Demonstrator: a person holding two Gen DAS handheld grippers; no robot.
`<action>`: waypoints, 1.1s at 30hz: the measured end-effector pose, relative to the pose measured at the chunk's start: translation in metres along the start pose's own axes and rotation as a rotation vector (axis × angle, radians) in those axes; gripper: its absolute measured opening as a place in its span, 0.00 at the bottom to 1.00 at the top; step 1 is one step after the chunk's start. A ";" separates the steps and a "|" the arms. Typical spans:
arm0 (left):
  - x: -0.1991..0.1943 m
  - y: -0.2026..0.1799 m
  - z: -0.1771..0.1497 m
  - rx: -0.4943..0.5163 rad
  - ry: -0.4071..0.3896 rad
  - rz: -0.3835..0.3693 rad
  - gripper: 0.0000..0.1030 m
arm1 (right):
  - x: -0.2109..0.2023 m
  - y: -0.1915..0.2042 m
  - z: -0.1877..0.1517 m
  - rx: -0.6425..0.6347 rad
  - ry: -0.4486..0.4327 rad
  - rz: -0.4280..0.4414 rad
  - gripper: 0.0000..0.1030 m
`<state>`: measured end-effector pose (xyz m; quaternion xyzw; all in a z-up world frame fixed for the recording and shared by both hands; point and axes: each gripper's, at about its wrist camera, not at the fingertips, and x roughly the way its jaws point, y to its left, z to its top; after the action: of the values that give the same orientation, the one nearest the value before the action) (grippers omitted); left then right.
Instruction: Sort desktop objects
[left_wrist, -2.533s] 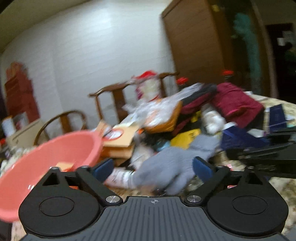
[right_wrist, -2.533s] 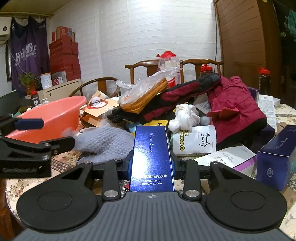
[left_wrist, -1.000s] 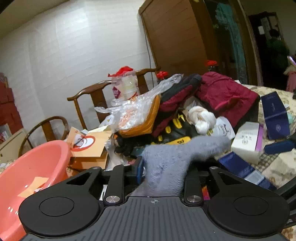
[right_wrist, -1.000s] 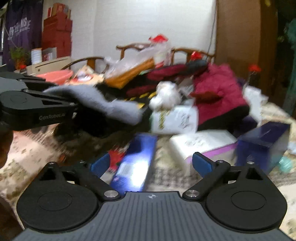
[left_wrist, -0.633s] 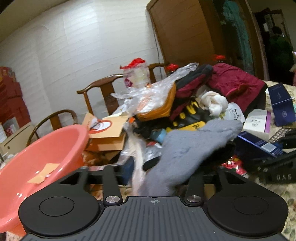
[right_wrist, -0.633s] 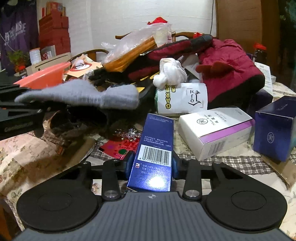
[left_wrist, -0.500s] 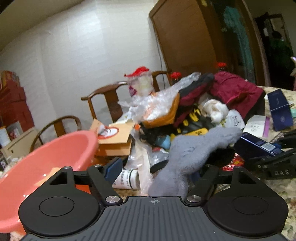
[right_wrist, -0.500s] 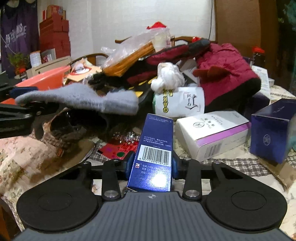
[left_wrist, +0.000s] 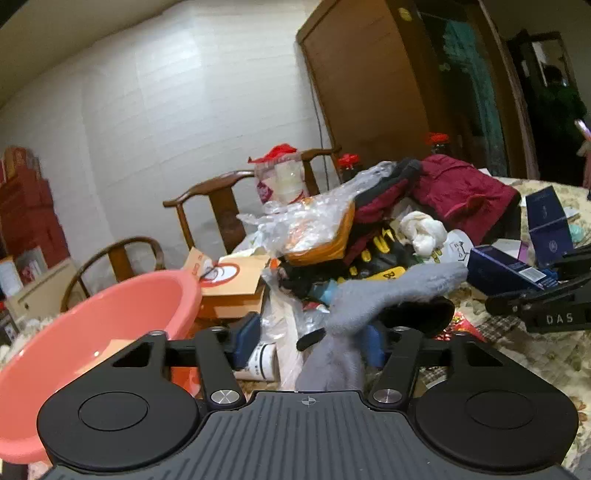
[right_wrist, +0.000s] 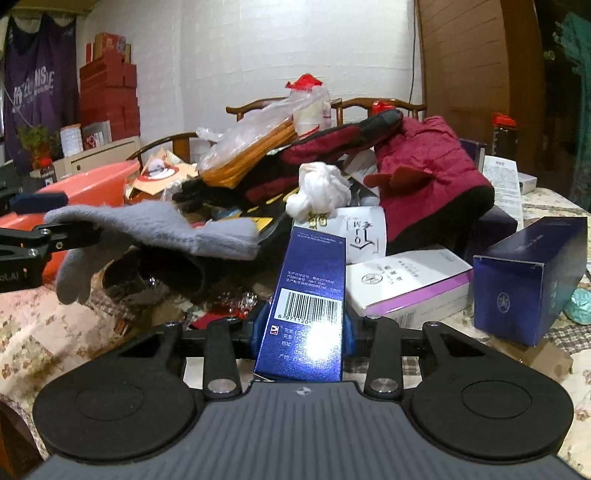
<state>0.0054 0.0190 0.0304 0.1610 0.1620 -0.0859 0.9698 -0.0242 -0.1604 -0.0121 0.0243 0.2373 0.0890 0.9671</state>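
Note:
My left gripper (left_wrist: 308, 341) stands part open. A grey knit glove (left_wrist: 373, 295) drapes over its right finger, and the left pad (left_wrist: 246, 339) is clear of it. The glove (right_wrist: 155, 225) hangs from that gripper at the left of the right wrist view, above the table. My right gripper (right_wrist: 301, 328) is shut on a tall dark blue lotion box (right_wrist: 308, 302), held upright with its barcode facing me. The pink plastic basin (left_wrist: 92, 325) sits to the left of my left gripper.
A heap of red jackets (right_wrist: 424, 166), gloves, plastic bags (left_wrist: 310, 225) and cardboard (left_wrist: 232, 280) fills the table's middle. A white and purple box (right_wrist: 406, 280) and a dark blue box (right_wrist: 528, 280) lie at the right. Wooden chairs (left_wrist: 218, 199) stand behind.
My left gripper's jaws have opened from the glove and then narrowed a little; the glove still hangs on the right finger. My right gripper has closed on the blue box and raised it.

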 end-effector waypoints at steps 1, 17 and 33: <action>-0.002 0.000 0.000 0.006 -0.003 0.012 0.57 | -0.001 0.000 0.001 0.004 -0.009 0.000 0.42; -0.017 -0.026 0.001 0.180 -0.064 0.017 1.00 | 0.015 0.010 -0.007 -0.029 0.020 0.016 0.42; 0.064 -0.040 0.016 0.141 0.060 -0.087 0.26 | 0.015 -0.002 -0.006 0.015 0.024 0.008 0.42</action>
<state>0.0606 -0.0306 0.0113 0.2243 0.1913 -0.1345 0.9460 -0.0134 -0.1591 -0.0246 0.0315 0.2494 0.0912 0.9636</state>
